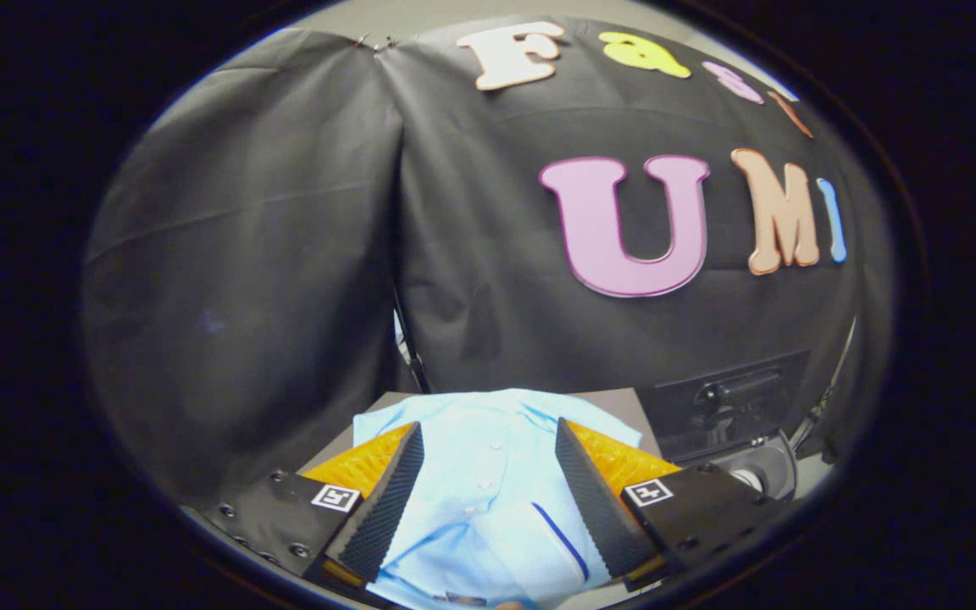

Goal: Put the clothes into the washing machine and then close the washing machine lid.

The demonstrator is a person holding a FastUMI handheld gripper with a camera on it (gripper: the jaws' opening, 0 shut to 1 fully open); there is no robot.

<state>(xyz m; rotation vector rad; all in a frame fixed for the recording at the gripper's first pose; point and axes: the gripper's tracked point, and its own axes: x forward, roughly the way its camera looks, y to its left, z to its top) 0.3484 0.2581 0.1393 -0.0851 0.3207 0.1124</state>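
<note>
Now the gripper (488, 500) hangs with its two fingers spread wide apart, touching nothing that can be made out. Between them lies the light blue shirt (488, 474), buttons up the middle and a dark blue stripe on a paler flap close to the right finger. The shirt spreads flat over the grey table (628, 411), reaching beyond the fingertips almost to the table's far edge. Off past the table's right edge, beyond the right finger, sits the dark washing machine (734, 407), with a grey round part low beside it.
</note>
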